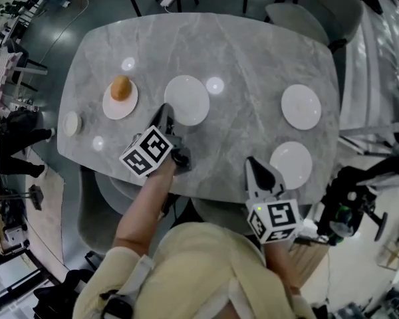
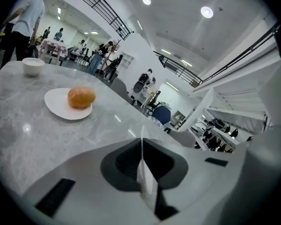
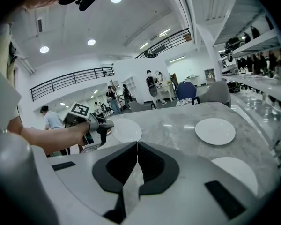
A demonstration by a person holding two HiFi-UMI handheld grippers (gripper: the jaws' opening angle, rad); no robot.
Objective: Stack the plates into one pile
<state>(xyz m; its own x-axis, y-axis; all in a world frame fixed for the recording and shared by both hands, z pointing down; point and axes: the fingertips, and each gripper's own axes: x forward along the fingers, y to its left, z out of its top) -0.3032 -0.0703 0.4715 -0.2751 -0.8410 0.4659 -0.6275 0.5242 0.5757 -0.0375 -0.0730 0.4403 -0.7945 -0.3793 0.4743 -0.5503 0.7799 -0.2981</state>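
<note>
You seem to be starting on the centre plate (image 1: 188, 98): left gripper (image 1: 164, 109) clenched empty at its left rim, right gripper (image 1: 253, 162) clenched lower right; next, reopen onto the rim.

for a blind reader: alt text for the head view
The left tool grips the rim of a white plate over a grey table; the right tool, shut, is near two empty plates. A bun sits on a fourth plate.
</note>
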